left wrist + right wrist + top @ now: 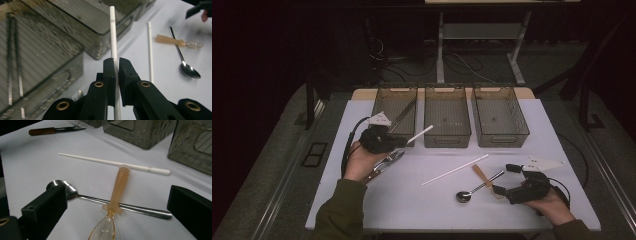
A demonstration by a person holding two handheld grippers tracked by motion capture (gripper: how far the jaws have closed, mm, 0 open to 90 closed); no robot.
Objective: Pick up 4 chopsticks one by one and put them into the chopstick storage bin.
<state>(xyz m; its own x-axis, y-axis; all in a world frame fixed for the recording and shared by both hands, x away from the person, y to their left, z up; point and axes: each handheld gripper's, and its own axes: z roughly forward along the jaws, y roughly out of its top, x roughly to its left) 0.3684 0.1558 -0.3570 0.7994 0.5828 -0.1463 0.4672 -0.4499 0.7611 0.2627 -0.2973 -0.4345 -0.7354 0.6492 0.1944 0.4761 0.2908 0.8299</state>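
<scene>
Clamped between the black jaws of the left gripper (117, 72) is a white chopstick (113, 37), its printed end pointing up and away over the near edge of the trays; in the high view the same left gripper (398, 142) sits in front of the left-hand tray (395, 112), with the chopstick (419, 134) slanting up to the right toward the middle tray (447, 122). Inside that left-hand tray lie long dark metal pieces, which I cannot name for certain. A third tray (499, 115) stands to the right of the other two, all three in a row at the far side of the white table (412, 200). Just below the left hand, a metal utensil with a brown wooden handle (384, 164) rests on the table. The right gripper (117, 210) has its jaws spread wide, with nothing pinched between them; it hovers low over an amber plastic spoon (113, 205), whose handle lies across a steel spoon (100, 200) and whose far tip touches a second white chopstick (112, 163) lying flat on the table. In the high view the right gripper (507, 180) rests near the right front of the table, close beside these two spoons.
</scene>
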